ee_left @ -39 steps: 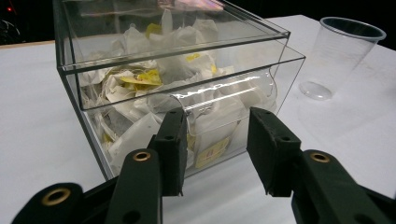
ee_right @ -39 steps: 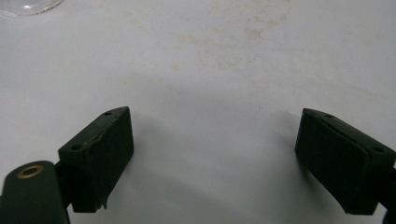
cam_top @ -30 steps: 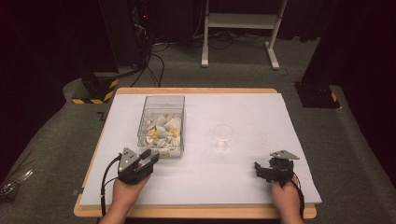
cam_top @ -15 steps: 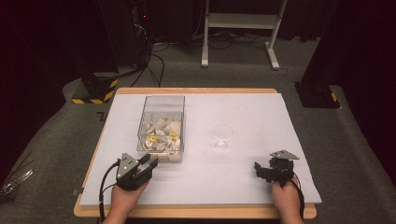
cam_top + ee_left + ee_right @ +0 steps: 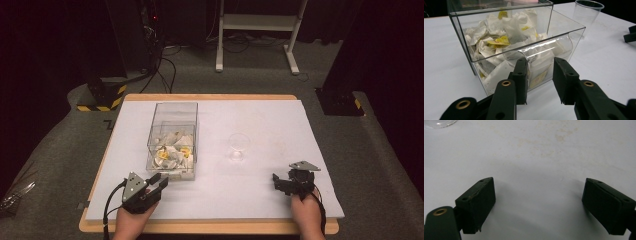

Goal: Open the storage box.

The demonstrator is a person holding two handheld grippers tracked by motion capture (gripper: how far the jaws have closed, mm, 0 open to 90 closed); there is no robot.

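Left gripper [image 5: 159, 183] sits at the near left, just before the clear box of tea bags [image 5: 172, 142]; its jaws, just closing, grasp nothing. Right gripper [image 5: 281, 181] rests released, near right.

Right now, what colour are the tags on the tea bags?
Yellow tags on white tea bags; left gripper view shows best.

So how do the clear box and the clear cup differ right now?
The clear box is square-walled and packed with white and yellow sachets; the clear cup is round and looks empty. The box stands right before the left gripper; the cup stands farther off. Both are transparent and upright on the table.
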